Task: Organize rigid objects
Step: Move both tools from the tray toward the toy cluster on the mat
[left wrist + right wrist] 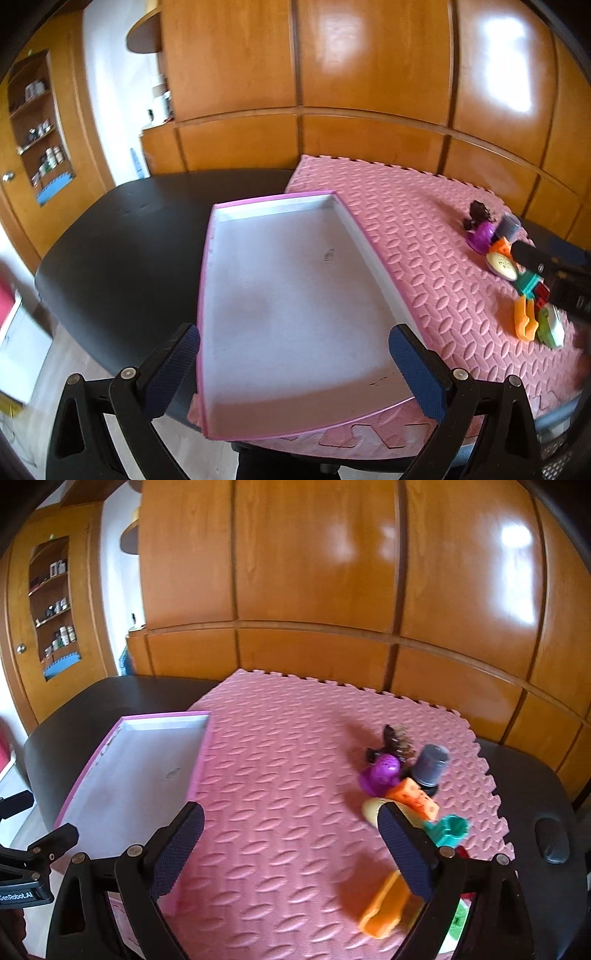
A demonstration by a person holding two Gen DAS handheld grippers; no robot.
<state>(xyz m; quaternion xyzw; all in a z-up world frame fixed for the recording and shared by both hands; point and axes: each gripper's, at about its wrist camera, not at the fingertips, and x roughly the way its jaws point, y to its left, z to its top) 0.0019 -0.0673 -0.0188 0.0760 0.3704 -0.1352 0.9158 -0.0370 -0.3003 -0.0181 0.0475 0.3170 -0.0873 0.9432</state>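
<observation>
A shallow pink-rimmed tray [210, 266] with a bare grey floor lies on the table; it also shows in the right wrist view [162, 716]. My left gripper [295, 365] is open and empty over the tray's near end. A heap of small toys lies on the pink mat: a purple piece [382, 773], a grey cup [430, 764], an orange block [412, 795], a teal piece [450, 829], an orange piece [384, 908]. The heap shows at the right of the left wrist view [524, 288]. My right gripper [291, 845] is open and empty, just left of the heap.
The pink foam mat [295, 775] covers part of a black table [122, 236]. Wooden cabinet panels [314, 572] stand behind the table. A shelf unit [37, 125] is at the far left. A dark oval object [552, 840] lies on the table at the right.
</observation>
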